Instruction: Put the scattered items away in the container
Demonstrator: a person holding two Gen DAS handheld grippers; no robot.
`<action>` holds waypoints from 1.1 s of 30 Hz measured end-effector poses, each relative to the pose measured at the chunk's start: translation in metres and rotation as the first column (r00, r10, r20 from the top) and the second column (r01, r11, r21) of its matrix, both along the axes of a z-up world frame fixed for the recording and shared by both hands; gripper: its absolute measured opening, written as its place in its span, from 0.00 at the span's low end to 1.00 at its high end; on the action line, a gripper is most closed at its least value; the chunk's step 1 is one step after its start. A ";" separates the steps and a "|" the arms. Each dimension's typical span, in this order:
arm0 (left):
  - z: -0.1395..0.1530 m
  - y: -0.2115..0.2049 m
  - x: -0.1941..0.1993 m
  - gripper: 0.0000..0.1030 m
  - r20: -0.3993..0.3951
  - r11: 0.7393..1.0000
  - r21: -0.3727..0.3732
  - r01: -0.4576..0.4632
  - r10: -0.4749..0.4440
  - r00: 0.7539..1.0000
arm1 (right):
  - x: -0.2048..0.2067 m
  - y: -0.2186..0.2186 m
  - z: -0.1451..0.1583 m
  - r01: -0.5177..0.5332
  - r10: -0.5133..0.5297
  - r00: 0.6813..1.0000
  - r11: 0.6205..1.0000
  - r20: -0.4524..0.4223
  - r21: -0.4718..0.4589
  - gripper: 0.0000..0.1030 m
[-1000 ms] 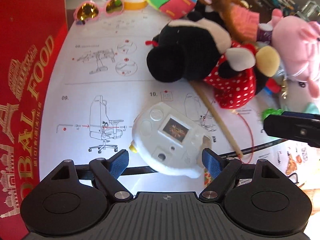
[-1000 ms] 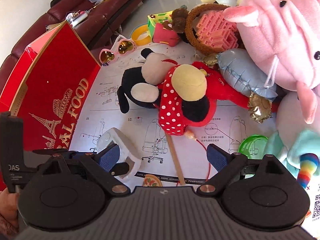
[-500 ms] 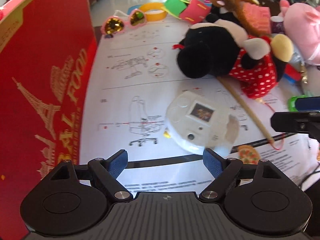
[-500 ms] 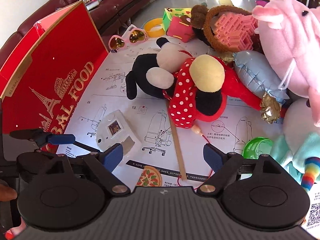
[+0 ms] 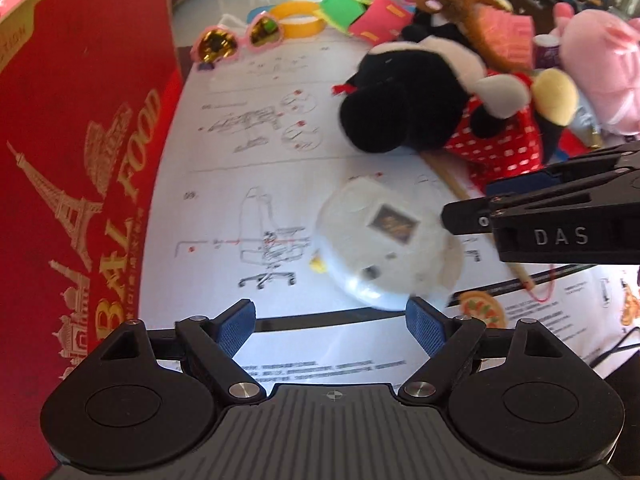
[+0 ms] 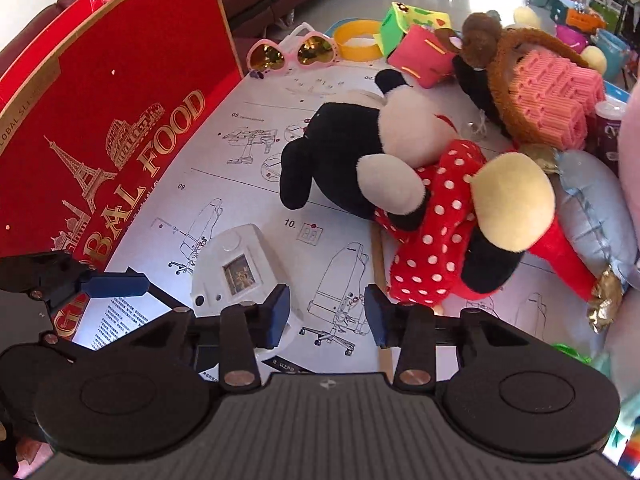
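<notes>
Two low wrist views, shared white toy [image 5: 386, 248]

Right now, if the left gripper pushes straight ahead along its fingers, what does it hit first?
Probably the white toy console: it lies on the instruction sheet just beyond the open left gripper, nearer its right finger. Depth is uncertain; the frame is blurred.

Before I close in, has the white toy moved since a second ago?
No. The white toy lies just right of the printed chair drawing, its yellow tab by the chair's wheels, as before.

white toy console [image 5: 386, 248] lies flat, screen up, on the paper sheet [image 5: 248, 152] near the upright red box [image 5: 80, 168] at its left edge.
</notes>
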State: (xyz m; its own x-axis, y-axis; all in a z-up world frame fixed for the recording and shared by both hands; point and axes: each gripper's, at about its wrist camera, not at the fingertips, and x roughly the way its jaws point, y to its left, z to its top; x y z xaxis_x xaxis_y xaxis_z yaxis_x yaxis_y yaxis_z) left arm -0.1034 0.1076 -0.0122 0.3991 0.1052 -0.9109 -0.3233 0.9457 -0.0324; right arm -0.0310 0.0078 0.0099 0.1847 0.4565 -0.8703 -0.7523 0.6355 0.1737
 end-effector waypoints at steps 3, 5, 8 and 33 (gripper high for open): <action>-0.004 0.010 -0.004 0.86 -0.005 0.999 -0.012 -0.033 0.033 0.999 | -0.001 -0.001 -0.001 -0.022 0.024 0.997 0.999 -0.070 0.028 0.45; -0.005 0.014 -0.004 0.86 -0.008 0.999 -0.021 -0.048 0.048 0.999 | -0.008 0.000 -0.003 -0.053 0.055 0.995 0.998 -0.082 0.025 0.46; -0.002 0.013 -0.007 0.85 -0.001 0.998 -0.041 -0.037 0.037 0.999 | -0.014 0.001 -0.006 -0.056 0.058 0.994 0.998 -0.095 0.025 0.46; -0.019 0.011 0.005 0.84 -0.048 0.991 -0.065 -0.119 0.116 0.992 | 0.003 -0.016 0.015 0.030 -0.021 0.991 0.997 -0.132 0.070 0.43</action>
